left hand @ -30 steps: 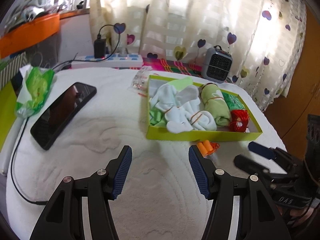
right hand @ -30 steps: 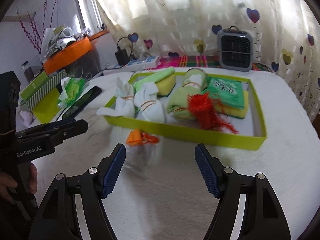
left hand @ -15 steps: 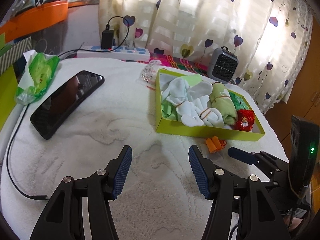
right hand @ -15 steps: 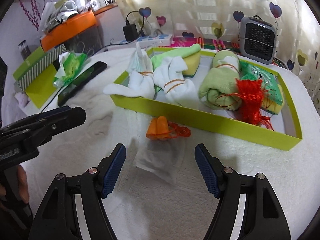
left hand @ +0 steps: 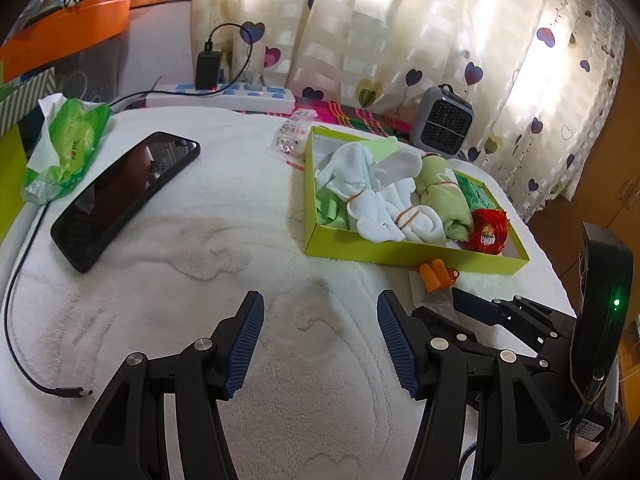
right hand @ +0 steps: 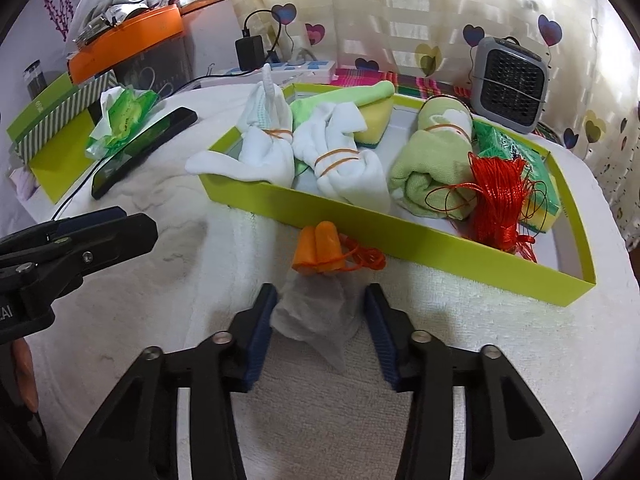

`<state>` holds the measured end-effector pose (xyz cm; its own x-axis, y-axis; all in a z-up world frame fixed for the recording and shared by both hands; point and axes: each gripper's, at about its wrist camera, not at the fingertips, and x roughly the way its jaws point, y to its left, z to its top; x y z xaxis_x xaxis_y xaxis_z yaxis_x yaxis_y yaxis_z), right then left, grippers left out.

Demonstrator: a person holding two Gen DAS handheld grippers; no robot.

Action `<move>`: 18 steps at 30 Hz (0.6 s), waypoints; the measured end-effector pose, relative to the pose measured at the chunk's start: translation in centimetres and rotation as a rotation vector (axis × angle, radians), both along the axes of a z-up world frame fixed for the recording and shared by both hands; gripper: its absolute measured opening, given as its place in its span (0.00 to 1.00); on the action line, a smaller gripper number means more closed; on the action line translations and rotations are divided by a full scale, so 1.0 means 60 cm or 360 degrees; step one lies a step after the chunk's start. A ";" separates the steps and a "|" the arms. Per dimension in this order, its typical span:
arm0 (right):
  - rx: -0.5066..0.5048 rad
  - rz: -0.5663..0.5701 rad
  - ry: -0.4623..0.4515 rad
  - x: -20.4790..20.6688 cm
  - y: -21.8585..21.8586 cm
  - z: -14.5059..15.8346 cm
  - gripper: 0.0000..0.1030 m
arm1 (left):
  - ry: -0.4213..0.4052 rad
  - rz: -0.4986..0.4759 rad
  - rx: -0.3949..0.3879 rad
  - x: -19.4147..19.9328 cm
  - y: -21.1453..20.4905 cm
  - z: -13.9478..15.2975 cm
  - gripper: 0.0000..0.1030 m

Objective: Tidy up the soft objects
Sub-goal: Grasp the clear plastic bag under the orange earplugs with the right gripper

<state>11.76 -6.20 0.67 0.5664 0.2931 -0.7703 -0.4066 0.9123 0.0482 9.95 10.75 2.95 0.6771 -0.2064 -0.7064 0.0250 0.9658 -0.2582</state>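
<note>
Landmark: my shallow lime-green cardboard tray (right hand: 420, 240), holding banded white socks and a green towel roll.
Wipe: a crumpled white tissue-like sheet (right hand: 320, 312), just outside the tray's near wall.
Earplugs: orange foam pair (right hand: 316, 250), corded, beside that wall.
My right claw (right hand: 320, 330): closing around the sheet, pads not yet pressing.
My left claw (left hand: 320, 344): wide open, empty.

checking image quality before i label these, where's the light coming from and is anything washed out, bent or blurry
Left wrist view: daylight comes through the curtain, whose bright bands are washed out; the phone screen carries dim reflections; fisheye bends the edges and darkens the corners. Right wrist view: same backlight, curtain overexposed; the tray looks bowed; the orange earplugs are sharp, no motion blur.
</note>
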 end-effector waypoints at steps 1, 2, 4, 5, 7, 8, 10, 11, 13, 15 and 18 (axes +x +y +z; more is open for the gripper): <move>-0.0005 -0.0003 -0.0004 0.000 -0.002 0.000 0.38 | 0.0000 -0.0002 0.0002 0.000 -0.001 0.000 0.57; 0.0000 -0.0003 -0.0002 -0.001 -0.004 0.000 0.37 | 0.0000 -0.0003 0.0003 0.000 -0.002 0.000 0.57; 0.0010 0.0001 0.0001 -0.002 -0.007 0.002 0.32 | 0.0001 -0.0005 0.0007 0.000 -0.003 0.000 0.57; 0.0013 0.0005 0.0002 -0.005 -0.008 0.002 0.32 | 0.0002 -0.0005 0.0006 0.000 -0.003 0.000 0.57; 0.0016 0.0023 0.0000 -0.010 -0.010 0.003 0.29 | 0.0003 -0.0009 0.0006 -0.001 -0.004 0.000 0.57; 0.0024 0.0034 0.0002 -0.013 -0.013 0.003 0.28 | 0.0004 -0.0011 0.0008 -0.001 -0.005 0.000 0.57; 0.0040 0.0046 0.0009 -0.017 -0.017 0.004 0.26 | 0.0006 -0.0019 0.0006 -0.002 -0.008 0.000 0.57; 0.0050 0.0053 0.0015 -0.020 -0.019 0.005 0.26 | 0.0006 -0.0027 0.0004 -0.002 -0.011 0.000 0.57; 0.0068 0.0075 0.0017 -0.028 -0.026 0.007 0.25 | 0.0008 -0.0052 -0.0011 -0.002 -0.016 0.000 0.57; 0.0064 0.0100 0.0019 -0.036 -0.029 0.007 0.24 | 0.0009 -0.0082 -0.0013 -0.003 -0.022 0.000 0.57; -0.0006 0.0170 -0.0001 -0.050 -0.028 0.008 0.24 | 0.0016 -0.0108 -0.0020 -0.004 -0.028 -0.001 0.57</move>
<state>8.76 -7.89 1.16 0.5327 0.3487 -0.7712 -0.5015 0.8640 0.0443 9.71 9.05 2.88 0.6538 -0.2606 -0.7103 0.0879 0.9586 -0.2708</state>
